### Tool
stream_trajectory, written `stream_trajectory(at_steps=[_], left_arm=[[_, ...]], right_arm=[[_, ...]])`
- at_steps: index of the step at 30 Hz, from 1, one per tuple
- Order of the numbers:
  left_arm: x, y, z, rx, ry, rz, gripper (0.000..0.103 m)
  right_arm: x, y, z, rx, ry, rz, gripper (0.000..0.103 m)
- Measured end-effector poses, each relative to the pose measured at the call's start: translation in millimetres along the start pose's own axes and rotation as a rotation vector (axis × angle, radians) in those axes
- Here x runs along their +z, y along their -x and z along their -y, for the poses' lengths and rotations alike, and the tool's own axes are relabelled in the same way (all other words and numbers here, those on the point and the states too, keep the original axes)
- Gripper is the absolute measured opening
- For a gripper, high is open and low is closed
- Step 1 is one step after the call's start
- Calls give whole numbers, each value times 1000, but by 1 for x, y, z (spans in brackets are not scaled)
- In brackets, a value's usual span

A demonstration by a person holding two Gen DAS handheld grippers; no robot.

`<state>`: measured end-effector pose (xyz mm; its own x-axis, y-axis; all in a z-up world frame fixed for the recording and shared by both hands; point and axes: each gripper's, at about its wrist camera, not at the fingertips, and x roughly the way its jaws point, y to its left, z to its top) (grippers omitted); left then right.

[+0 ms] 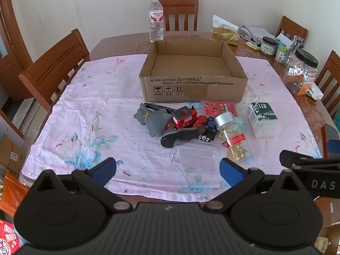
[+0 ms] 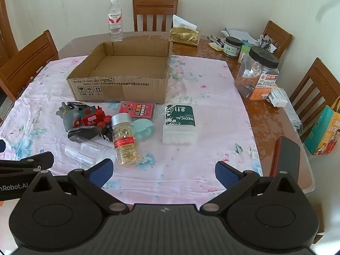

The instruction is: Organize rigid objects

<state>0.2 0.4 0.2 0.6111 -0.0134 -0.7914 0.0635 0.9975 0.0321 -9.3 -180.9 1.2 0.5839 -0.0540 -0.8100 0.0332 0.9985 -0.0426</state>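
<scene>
Here, both grippers hang over the near edge of the floral cloth (image 1: 89, 97), the left gripper (image 1: 167, 171) and right gripper (image 2: 163, 171) spread wide, grasping nothing. Beyond them lies a jumble: grey toy dog (image 1: 152, 118), red toy train (image 1: 184, 118), capsule bottle (image 2: 125, 141), clear cup (image 1: 195, 155). The cotton-swab box (image 2: 179, 124) lies apart, right. Farther off sits the open cardboard box (image 1: 193, 85).

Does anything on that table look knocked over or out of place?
Yes. The pill bottle with the silver cap and the clear cup beside it both lie on their sides. The small toys, including the red train, are heaped together instead of sitting in the cardboard box, which is still empty. Nothing looks spilled or broken.
</scene>
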Motion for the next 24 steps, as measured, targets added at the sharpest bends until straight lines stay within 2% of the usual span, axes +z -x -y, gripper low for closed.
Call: stream_trajectory(at_steps=[24], left_arm=[[0,-1,-1,8,-6,-6,102]], right_arm=[[3,1,-1,4,-5,7,103]])
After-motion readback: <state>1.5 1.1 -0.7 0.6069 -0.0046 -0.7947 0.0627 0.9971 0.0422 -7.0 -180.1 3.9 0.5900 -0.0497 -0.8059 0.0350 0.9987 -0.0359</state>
